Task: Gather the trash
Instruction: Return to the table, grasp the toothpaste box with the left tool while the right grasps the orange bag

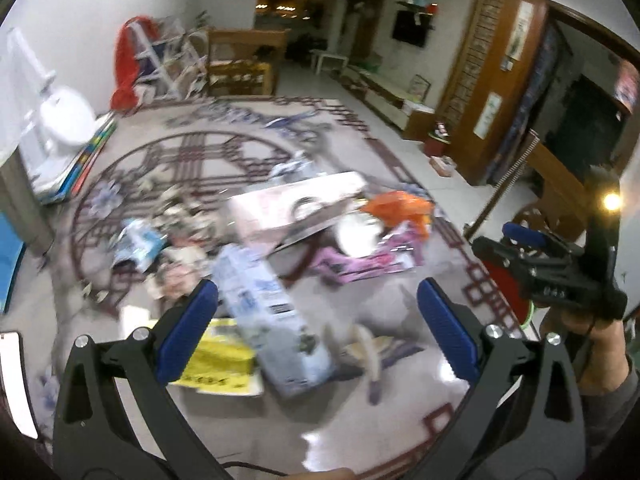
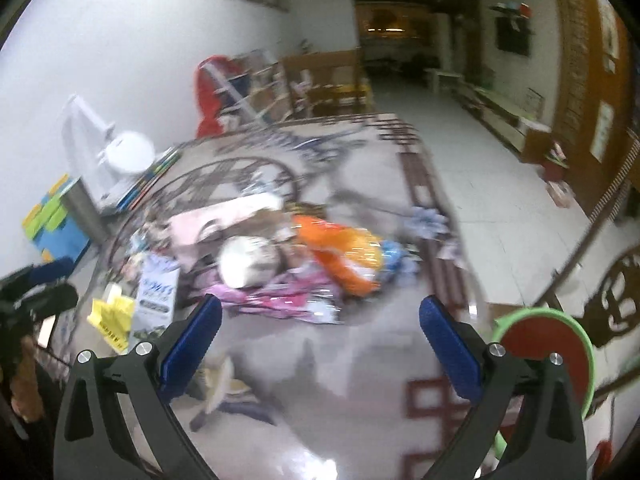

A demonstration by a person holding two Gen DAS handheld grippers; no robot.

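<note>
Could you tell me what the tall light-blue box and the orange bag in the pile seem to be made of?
The light-blue box looks like printed cardboard: flat faces, straight folded edges, matte print. The orange bag looks like thin glossy plastic film: it is crumpled and throws bright highlights. Both views are blurred, so neither is certain.

Glossy, polished floor tiles with mirror-like glare. Crinkly orange plastic bag, shiny. Pale blue cardboard box, smooth printed finish. Yellow paper sheet, matt. Glossy pink printed packaging. Matt black plastic gripper arms, ribbed blue rubbery pads, bright metal screws. Varnished brown wood panelling.
</note>
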